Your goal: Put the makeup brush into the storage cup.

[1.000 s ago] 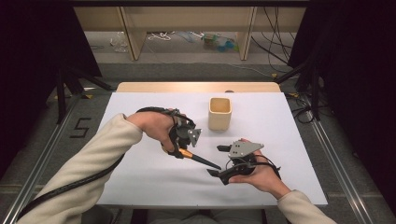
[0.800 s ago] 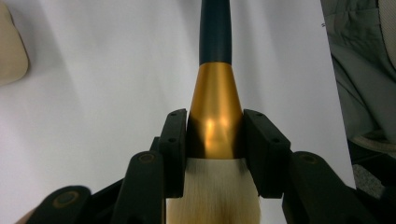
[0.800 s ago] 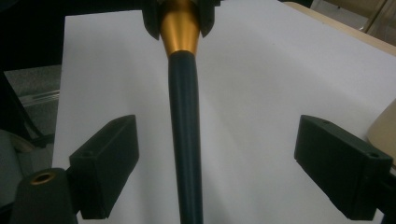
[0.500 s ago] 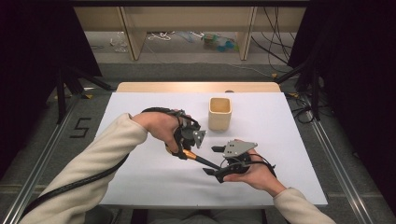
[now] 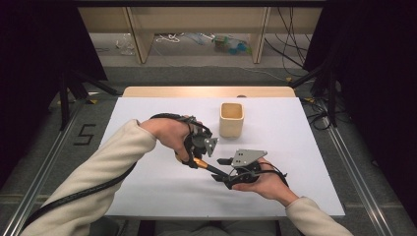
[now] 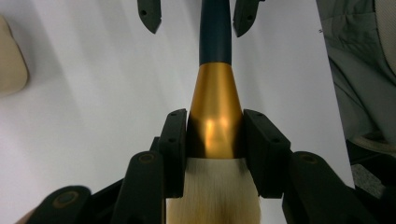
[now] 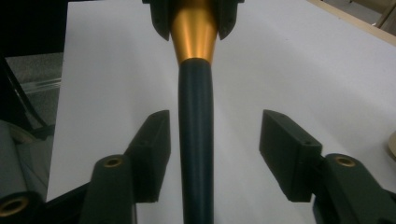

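left tool point(image 6: 215, 140) clamps brush point(image 6: 215, 98) | right tool point(image 7: 215, 154) closing, level

White counter point(image 5: 147, 196), flat rectangle, matte top with a light wooden strip point(image 5: 206, 91) along its far edge. One thing stands directly on it: a beige cup point(image 5: 231, 119), upright, open mouth up, squarish with rounded corners, right of centre near the far edge, well apart from the side edges. In the left gripper view the cup's side pokes in at the left border point(image 6: 11, 56) on the same white surface. Grey floor point(image 5: 344, 162) around the counter, metal rails on both sides, a "5" marked point(image 5: 84, 134) on the floor at left.
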A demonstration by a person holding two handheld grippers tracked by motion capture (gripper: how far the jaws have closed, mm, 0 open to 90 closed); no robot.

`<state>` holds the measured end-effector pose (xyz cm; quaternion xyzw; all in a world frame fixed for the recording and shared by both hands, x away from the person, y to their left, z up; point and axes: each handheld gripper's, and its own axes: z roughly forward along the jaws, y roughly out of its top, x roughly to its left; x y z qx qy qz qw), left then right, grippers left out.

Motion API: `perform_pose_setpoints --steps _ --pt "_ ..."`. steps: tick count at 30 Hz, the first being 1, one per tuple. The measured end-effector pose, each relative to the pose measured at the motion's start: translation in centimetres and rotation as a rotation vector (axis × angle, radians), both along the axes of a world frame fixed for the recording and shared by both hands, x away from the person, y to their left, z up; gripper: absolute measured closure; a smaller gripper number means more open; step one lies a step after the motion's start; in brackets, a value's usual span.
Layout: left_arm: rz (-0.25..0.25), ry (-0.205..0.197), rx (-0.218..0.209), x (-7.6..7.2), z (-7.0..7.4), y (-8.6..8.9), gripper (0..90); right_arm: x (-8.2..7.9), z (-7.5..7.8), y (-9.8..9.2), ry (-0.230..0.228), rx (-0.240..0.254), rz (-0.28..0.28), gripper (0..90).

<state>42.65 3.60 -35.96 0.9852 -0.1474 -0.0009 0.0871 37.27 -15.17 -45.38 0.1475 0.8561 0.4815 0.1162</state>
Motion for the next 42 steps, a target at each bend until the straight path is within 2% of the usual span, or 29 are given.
perform_pose_setpoints --steps 2,3,9,19,20,31,33,42 --pt "0.001 0.001 0.003 -0.02 -0.02 -0.04 62.2 -0.08 0.07 0.02 0.014 -0.013 0.012 53.2" --pt "0.001 0.001 0.003 -0.02 -0.02 -0.06 62.2 -0.07 -0.01 0.13 0.001 -0.007 0.01 55.0" --pt "-0.004 0.0 0.006 -0.05 0.02 -0.17 62.1 -0.11 0.0 0.28 0.003 -0.013 0.027 65.3" --pt "-0.009 -0.003 0.008 -0.12 0.01 -0.36 62.1 -0.17 0.06 0.46 0.026 -0.03 0.051 73.4" --pt "-0.008 -0.001 0.011 -0.12 0.02 -0.38 62.2 -0.16 0.0 0.53 0.015 -0.026 0.05 74.1" --pt "-0.014 -0.007 0.016 -0.17 0.12 -0.54 62.0 -0.14 0.19 0.55 0.028 -0.052 0.057 75.5" --pt "-0.02 -0.014 0.017 -0.18 0.15 -0.56 62.0 -0.16 0.17 0.58 0.016 -0.043 0.045 75.6" --pt "-0.029 -0.025 0.017 -0.16 0.17 -0.52 61.8 -0.26 0.28 0.57 0.017 -0.039 0.031 75.8"
